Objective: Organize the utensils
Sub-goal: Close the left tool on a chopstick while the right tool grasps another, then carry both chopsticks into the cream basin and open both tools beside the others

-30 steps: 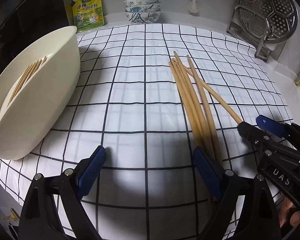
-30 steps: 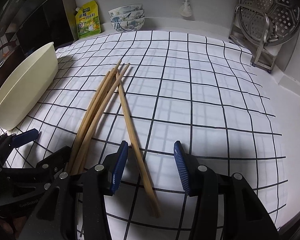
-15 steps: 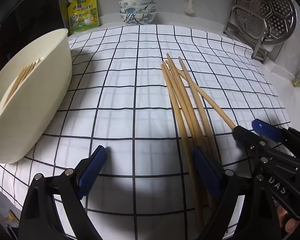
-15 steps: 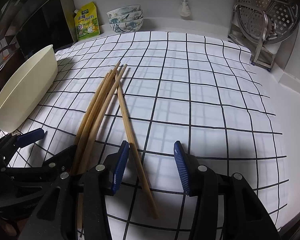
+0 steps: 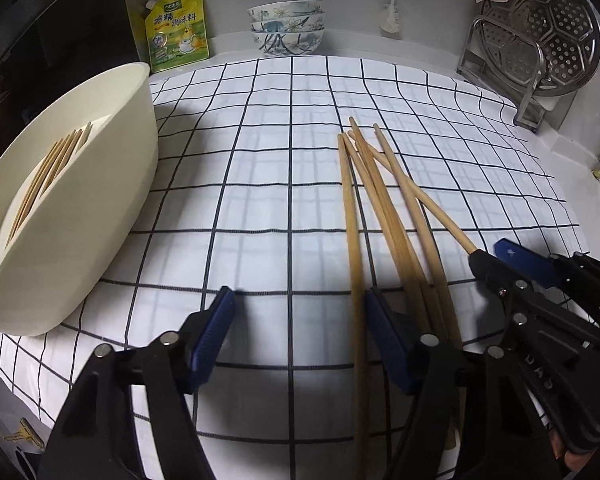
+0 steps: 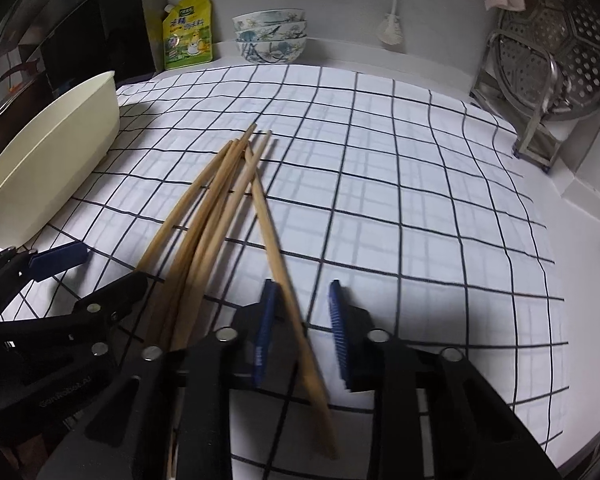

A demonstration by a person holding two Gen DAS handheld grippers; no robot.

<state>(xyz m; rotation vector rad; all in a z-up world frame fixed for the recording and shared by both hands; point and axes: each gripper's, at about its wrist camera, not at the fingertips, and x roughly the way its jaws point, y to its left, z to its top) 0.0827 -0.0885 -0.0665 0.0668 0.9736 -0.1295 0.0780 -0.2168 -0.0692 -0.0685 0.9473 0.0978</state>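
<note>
Since the earlier frames both pairs of jaws have been closing: the left gripper (image 5: 298, 334) has narrowed from its wide spread, and one wooden chopstick that lay under its right pad now runs between the blue pads, close to the right one; the right gripper (image 6: 302, 330) has drawn in around a single wooden chopstick (image 6: 278, 240), which has swung out of the group and now angles away from it. The left jaws stand apart, pads not pressing on the stick between them (image 5: 353, 248). The right jaws are close together with a gap showing; the chopstick lies against the left pad, clear of the right one, blurred at its near end, so no firm clamp is seen. The remaining loose bundle of light wooden chopsticks (image 5: 388, 208) lies fanned on the white cloth with a black grid (image 5: 260, 168), tips pointing toward the back wall, near ends hidden under the gripper bodies. At the cloth's left edge sits a cream oval plastic tub (image 5: 100, 184), tilted, with several chopsticks inside (image 5: 48, 176). Behind the cloth: a yellow seasoning pouch (image 5: 178, 28), a stack of blue-patterned bowls (image 5: 286, 28), and a perforated steel steamer plate on a rack (image 5: 540, 28).
</note>
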